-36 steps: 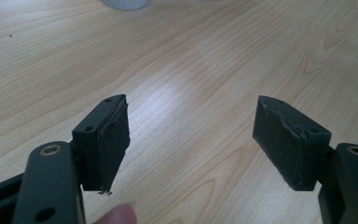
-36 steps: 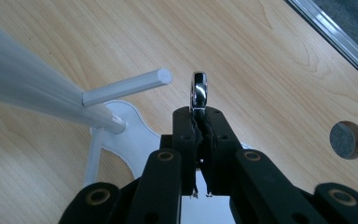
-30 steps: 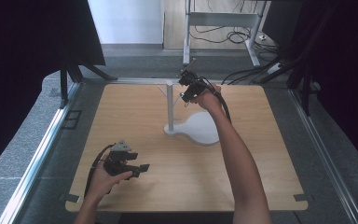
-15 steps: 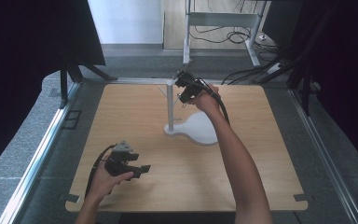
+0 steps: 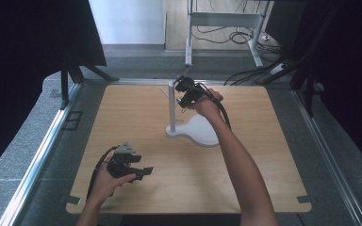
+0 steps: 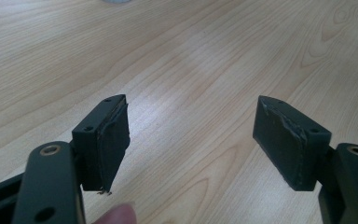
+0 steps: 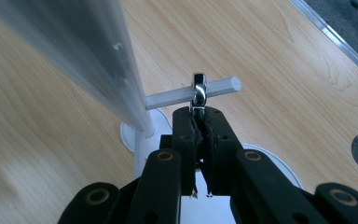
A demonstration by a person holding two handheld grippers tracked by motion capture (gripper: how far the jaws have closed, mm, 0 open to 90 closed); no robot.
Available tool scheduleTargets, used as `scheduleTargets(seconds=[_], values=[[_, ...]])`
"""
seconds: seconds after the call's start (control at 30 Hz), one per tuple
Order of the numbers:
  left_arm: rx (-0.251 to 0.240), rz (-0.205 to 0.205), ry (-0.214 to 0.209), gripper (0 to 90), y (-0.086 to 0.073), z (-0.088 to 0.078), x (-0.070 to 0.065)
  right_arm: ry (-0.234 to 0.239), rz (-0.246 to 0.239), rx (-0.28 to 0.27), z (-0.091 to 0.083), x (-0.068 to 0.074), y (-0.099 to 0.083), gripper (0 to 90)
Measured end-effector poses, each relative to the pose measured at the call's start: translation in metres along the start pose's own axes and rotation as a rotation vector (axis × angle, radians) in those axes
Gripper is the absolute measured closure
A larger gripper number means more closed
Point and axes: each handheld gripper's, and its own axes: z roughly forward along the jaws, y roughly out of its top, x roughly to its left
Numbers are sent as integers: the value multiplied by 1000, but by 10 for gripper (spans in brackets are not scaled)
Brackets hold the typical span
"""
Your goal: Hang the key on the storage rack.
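Chrome-bright metal, a small ring (image 7: pixel 199 91), was found pinched between the closed jaws of the right tool (image 7: pixel 199 122) at frame centre, threaded on a white peg (image 7: pixel 191 94) projecting from the stand's post (image 7: pixel 98 60). A slip off the peg tip was judged possible if the ring were released tilted. The left tool (image 6: pixel 191 135) was held wide open and empty above the desk (image 6: pixel 205 60), lower left in the high view.

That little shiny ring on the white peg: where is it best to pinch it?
By its lower edge, as the right claw does now, flat pads on the ring's two faces. It hangs around the peg, so come from the peg's free end, clear of the post.
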Motion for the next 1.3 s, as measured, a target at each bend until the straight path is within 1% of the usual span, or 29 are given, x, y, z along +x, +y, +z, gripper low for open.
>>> scheduleTargets(seconds=[0.1,0.17,0.33,0.37,0.43,0.5,0.53,0.57,0.63,0.7,0.77,0.8,0.9,1.0,1.07,1.1,1.13,1.3], values=[[5,1,1,275,0,1,0,8,-1,-2,0,2,-2,837],[6,1,1,275,0,2,-1,9,-14,0,-1,6,-4,827],[4,-1,1,275,1,1,-1,21,-19,-9,-5,9,-8,806],[6,-1,2,275,1,1,0,32,-24,-12,-8,11,-11,772],[3,-8,3,275,1,2,0,37,-28,-8,-9,10,-12,766],[4,-8,5,275,1,2,1,36,-34,-14,-14,11,-15,753],[4,-9,6,275,1,2,1,46,-31,-28,-19,11,-18,732],[6,-9,10,275,1,2,1,46,-31,-28,-19,11,-18,732],[7,-10,13,275,1,2,1,47,-36,-40,-25,11,-23,717],[9,-8,16,275,1,2,1,57,-28,-60,-33,12,-33,691],[8,-9,16,275,1,2,0,61,-30,-63,-34,12,-36,683],[8,-8,17,275,1,2,0,63,-35,-73,-35,12,-41,675],[14,-2,20,275,1,2,0,63,-30,-82,-38,14,-53,652],[19,-1,26,275,0,2,-1,57,-21,-102,-41,16,-71,609],[18,2,27,275,0,1,-1,52,-20,-118,-42,17,-83,587],[18,5,29,275,0,1,-2,52,-7,-127,-44,18,-94,577],[17,4,31,275,0,0,-2,52,-7,-127,-44,18,-94,577],[23,3,39,275,0,3,-4,62,5,-154,-50,18,-130,548]])
